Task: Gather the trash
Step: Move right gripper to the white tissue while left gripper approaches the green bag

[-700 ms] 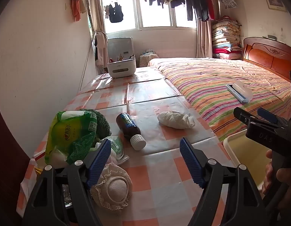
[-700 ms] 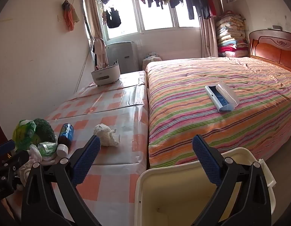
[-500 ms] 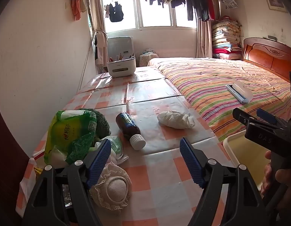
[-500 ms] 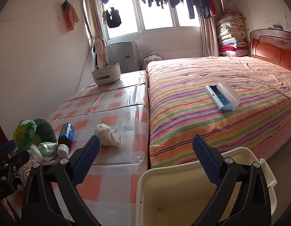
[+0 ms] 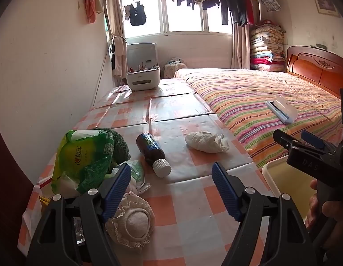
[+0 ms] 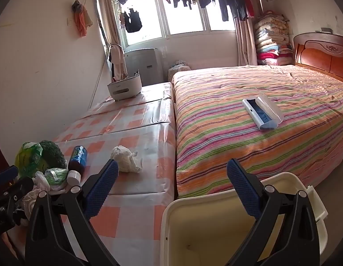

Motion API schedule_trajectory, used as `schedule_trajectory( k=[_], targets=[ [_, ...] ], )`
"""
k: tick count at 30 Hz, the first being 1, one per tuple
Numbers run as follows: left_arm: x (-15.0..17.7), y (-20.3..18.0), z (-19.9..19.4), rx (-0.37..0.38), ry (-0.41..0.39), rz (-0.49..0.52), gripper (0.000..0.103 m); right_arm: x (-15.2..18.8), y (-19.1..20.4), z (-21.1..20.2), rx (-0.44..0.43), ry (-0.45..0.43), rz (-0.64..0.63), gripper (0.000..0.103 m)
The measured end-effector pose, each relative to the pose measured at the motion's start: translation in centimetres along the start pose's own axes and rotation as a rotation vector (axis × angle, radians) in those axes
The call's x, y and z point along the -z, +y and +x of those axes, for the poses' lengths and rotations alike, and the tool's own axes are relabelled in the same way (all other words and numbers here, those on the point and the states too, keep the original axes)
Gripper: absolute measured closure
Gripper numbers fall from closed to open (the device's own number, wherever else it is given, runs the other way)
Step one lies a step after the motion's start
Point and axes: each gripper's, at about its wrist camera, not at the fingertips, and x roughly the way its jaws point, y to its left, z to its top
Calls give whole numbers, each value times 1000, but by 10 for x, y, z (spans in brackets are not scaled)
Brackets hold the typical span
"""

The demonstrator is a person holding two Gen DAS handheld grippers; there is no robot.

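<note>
Left wrist view is showing my left gripper (image 5: pixel 171 185) hanging over the near end of the checked table (image 5: pixel 189 199), its blue pads spread wide and gripping nothing. Between those pads and a little farther off, a dark bottle (image 5: pixel 152 151) is lying on its side with its white cap pointing toward me. Right of it, apart from it, a crumpled white bag (image 5: pixel 205 142) is sitting on the cloth. On the left a green plastic bag (image 5: pixel 82 157) is slumping against a dark green broccoli head (image 5: pixel 120 143), and a small crumpled green-and-white wrapper (image 5: pixel 137 173) is lying just near of them. A lacy round pad (image 5: pixel 132 218) is resting at the near edge, touching my left finger. At the right edge I am seeing my right hand (image 5: pixel 326 210) holding the other tool over a cream bin (image 5: pixel 271 177). From the right wrist, my right gripper (image 6: pixel 172 187) is hovering above that bin (image 6: pixel 169 210), also spread wide and carrying nothing; the bin is standing on the floor just beside the table's right side and near the foot of the striped bed (image 6: pixel 238 110). The white bag (image 6: pixel 126 159) is lying left of my left pad, and the bottle (image 6: pixel 77 158) farther left. A white-and-blue case (image 6: pixel 262 112) is lying on the bed.
</note>
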Motion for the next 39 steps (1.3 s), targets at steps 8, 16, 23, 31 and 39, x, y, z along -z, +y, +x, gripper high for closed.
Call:
schedule_trajectory(
  k=[8, 16, 23, 31, 39],
  targets=[
    [-2, 8, -5, -12, -16, -17, 30, 1, 3, -1, -2, -1, -15, 6],
    [-13, 34, -13, -50, -54, -77, 30, 0, 9, 1, -5, 3, -28, 6],
    [-26, 69, -20, -91, -78, -144, 30, -6, 26, 12, -30, 15, -80, 6],
    [-27, 128, -11, -92, -30, -290, 30, -14, 64, 36, -129, 42, -151, 6],
    [-20, 148, 16, -61, 70, -320, 30, -18, 92, 72, -181, 137, -196, 6]
  ],
)
